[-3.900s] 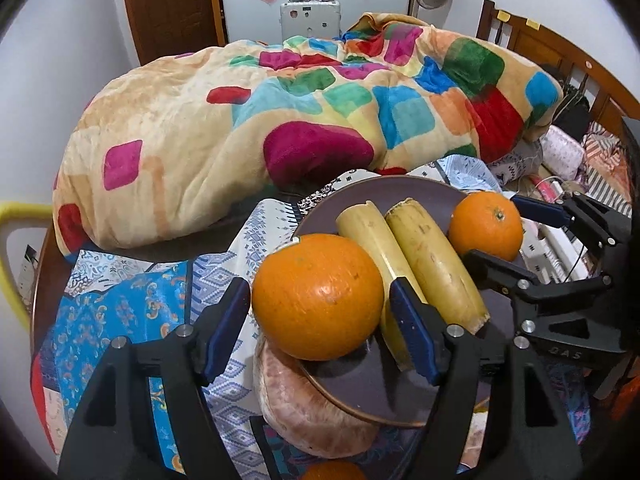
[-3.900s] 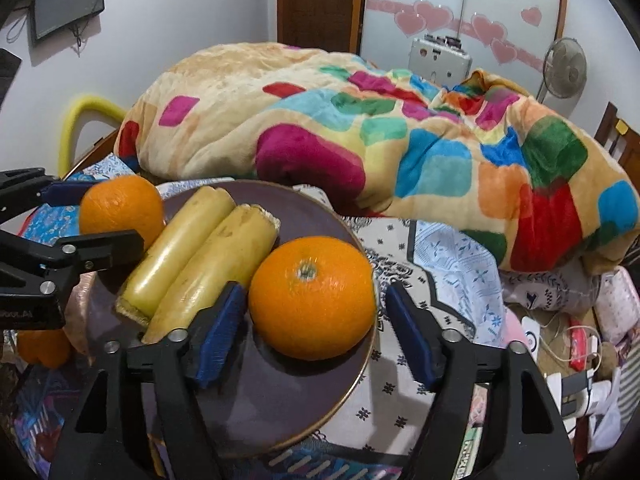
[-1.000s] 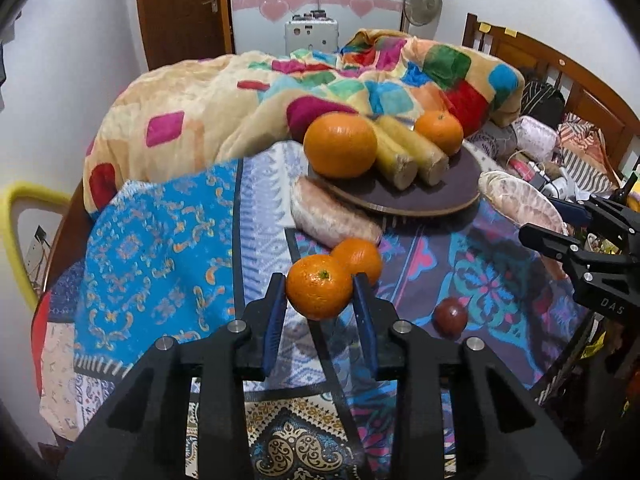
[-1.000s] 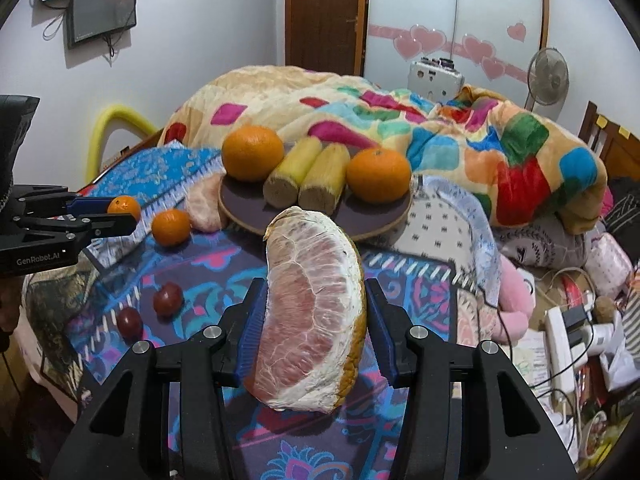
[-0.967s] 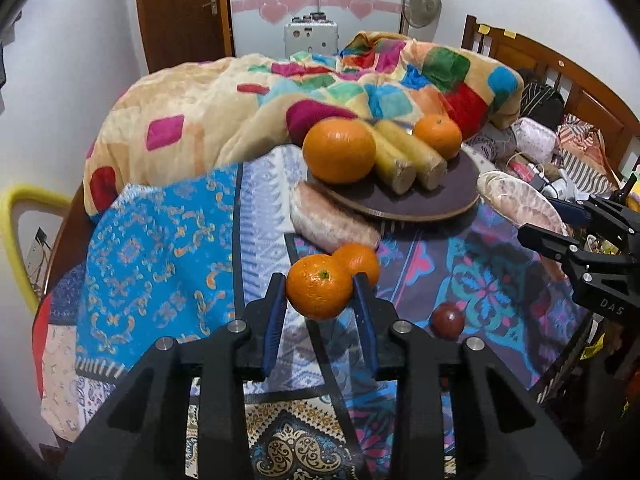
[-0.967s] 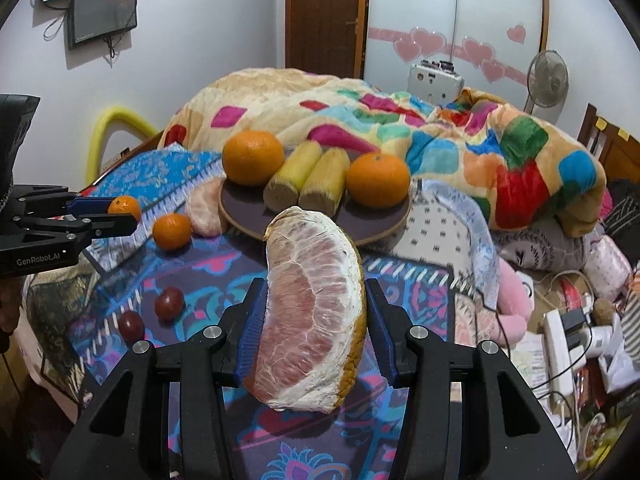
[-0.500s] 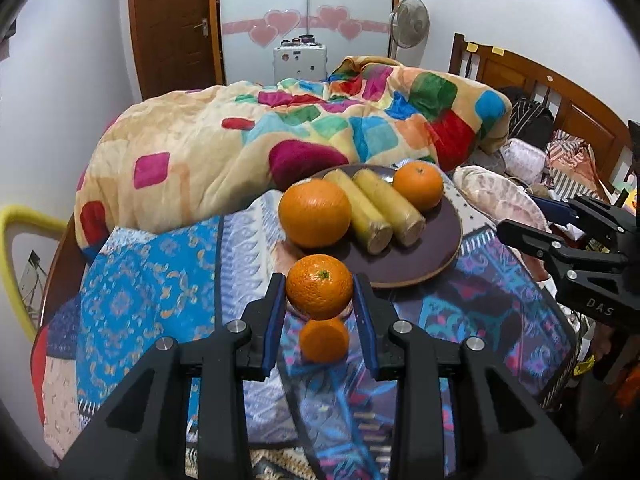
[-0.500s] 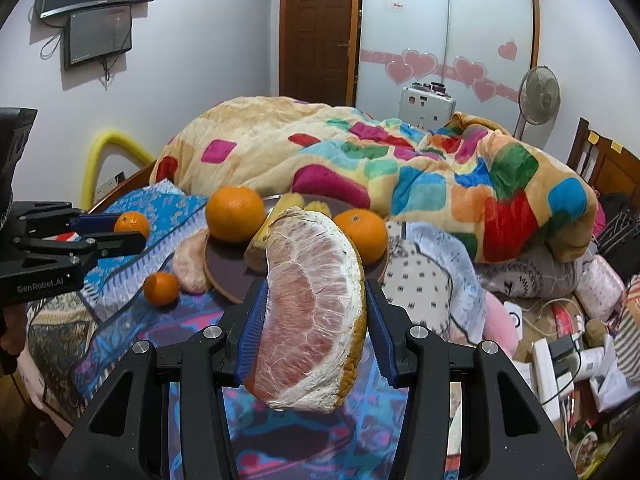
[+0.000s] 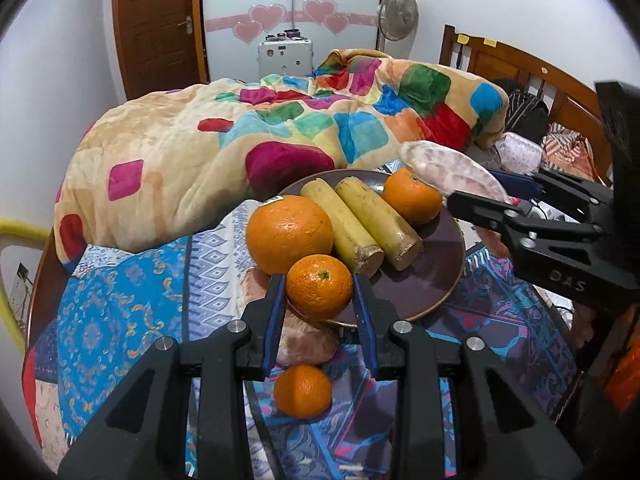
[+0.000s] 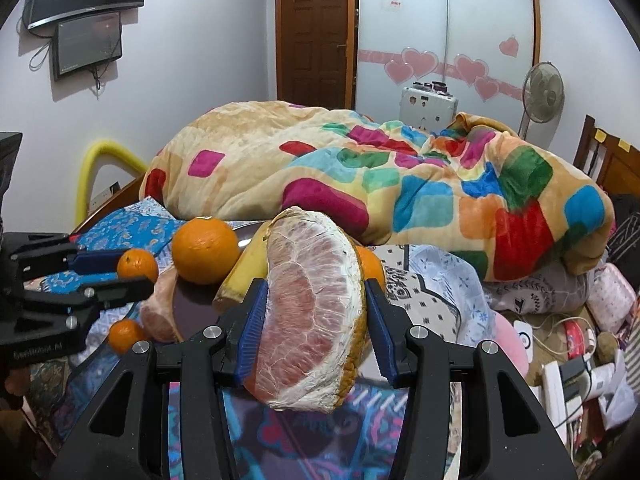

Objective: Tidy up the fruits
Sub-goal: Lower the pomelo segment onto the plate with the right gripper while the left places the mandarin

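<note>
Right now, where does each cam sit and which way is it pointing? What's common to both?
Left wrist: sits behind the left gripper, shut on a small mandarin; faces the plate and bed; right gripper at right.
Right wrist: sits behind the right gripper, shut on a pomelo wedge; faces the bed and door; left gripper at left.
Shared: plate, big orange, quilt, each other's gripper.

wrist views close, sharing plate [image 9: 436, 280]
</note>
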A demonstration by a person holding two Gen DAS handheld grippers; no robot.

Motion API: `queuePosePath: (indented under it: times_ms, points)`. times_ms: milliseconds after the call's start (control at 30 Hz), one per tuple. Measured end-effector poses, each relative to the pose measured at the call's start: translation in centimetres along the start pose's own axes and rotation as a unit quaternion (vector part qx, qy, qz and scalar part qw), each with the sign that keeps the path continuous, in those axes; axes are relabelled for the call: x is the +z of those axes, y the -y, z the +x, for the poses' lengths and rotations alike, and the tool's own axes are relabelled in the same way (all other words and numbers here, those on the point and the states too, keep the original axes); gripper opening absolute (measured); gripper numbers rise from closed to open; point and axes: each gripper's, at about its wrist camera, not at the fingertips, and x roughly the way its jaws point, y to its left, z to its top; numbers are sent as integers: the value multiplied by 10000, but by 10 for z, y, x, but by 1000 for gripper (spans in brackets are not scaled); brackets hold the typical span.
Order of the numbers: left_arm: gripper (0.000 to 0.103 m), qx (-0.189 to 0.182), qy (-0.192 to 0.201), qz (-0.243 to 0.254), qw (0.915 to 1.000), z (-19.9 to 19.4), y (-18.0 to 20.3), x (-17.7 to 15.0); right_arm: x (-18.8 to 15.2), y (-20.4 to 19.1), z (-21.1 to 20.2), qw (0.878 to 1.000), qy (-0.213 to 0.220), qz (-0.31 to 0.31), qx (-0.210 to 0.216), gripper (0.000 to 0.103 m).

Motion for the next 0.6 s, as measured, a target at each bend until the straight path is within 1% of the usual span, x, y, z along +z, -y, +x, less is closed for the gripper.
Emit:
queuePosePath:
  times_ms: [133, 233, 367, 600]
  points:
    - [33, -89, -88, 96, 9999, 10, 4, -1, 2, 2, 15, 9999, -134, 51, 90, 45]
    - [33, -61, -147, 167, 9997, 17, 5, -4, 0, 1, 22, 9997, -208, 67, 133, 45]
    - [33, -51, -234, 104, 9997, 25, 3, -3, -3, 0, 28, 9994, -293, 58, 176, 45]
    - [33, -42, -269, -6, 9996, 32, 1, -1, -1, -3, 28, 9993, -337, -49, 122, 47]
